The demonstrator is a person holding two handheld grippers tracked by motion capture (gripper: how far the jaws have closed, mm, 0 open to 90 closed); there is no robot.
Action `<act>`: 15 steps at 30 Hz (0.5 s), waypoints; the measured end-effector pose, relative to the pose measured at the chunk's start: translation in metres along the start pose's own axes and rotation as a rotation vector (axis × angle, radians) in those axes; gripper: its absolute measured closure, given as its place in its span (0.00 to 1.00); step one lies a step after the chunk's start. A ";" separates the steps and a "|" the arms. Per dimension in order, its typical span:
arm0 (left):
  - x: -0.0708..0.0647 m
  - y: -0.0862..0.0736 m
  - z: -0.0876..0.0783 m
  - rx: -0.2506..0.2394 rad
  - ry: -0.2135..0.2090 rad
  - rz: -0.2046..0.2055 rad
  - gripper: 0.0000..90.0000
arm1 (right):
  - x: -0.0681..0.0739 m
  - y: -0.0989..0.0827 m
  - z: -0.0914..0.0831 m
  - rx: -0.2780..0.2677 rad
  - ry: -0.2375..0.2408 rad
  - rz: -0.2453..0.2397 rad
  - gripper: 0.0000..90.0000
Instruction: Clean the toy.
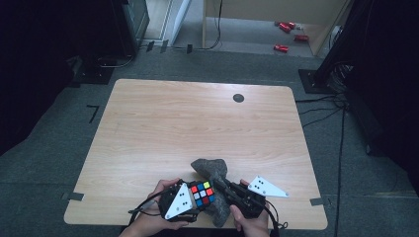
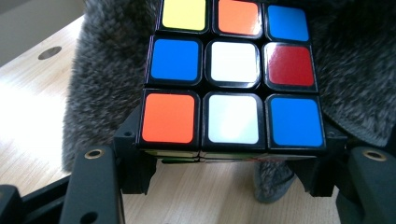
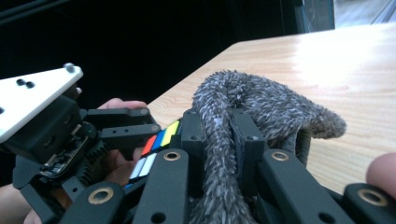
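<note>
Here, the left gripper is clamping a colourful puzzle cube near the wooden surface's front edge, while the right gripper is pinching a grey furry cloth beside it.

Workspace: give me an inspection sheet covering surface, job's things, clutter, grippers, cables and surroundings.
Surface: wooden table, mostly bare, with a dark round hole near the far edge.
Job's things: puzzle cube and grey furry cloth at the near edge.
Clutter: nothing seen on the table.
Grippers: left gripper clamps the cube by its sides; right gripper is shut on a fold of the cloth.
Cables: black cables on the floor at right.
Surroundings: grey carpet; red objects on the floor beyond.
</note>
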State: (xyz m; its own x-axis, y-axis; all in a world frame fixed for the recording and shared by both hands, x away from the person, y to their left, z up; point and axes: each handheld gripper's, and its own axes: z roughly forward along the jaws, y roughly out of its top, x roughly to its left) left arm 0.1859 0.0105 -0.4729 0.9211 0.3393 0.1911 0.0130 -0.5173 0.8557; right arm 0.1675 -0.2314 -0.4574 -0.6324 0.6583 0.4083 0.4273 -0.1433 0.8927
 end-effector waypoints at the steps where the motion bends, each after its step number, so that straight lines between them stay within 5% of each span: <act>1: 0.000 0.000 -0.001 -0.004 0.003 -0.003 0.39 | -0.001 0.000 0.000 -0.001 0.001 0.000 0.88; 5: 0.006 0.001 -0.006 -0.029 0.015 -0.029 0.39 | -0.010 -0.004 0.002 0.031 -0.027 0.033 0.88; 10: 0.022 0.000 -0.019 -0.077 0.042 -0.101 0.39 | -0.013 -0.007 0.004 0.052 -0.042 0.011 0.88; 15: 0.036 0.000 -0.031 -0.138 0.028 -0.180 0.39 | -0.010 -0.014 0.010 0.086 0.032 -0.004 0.87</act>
State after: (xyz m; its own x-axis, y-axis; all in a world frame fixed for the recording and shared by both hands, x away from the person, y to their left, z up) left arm 0.2068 0.0476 -0.4511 0.8975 0.4391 0.0415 0.1207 -0.3349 0.9345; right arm 0.1744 -0.2288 -0.4762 -0.6539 0.6344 0.4122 0.4782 -0.0757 0.8750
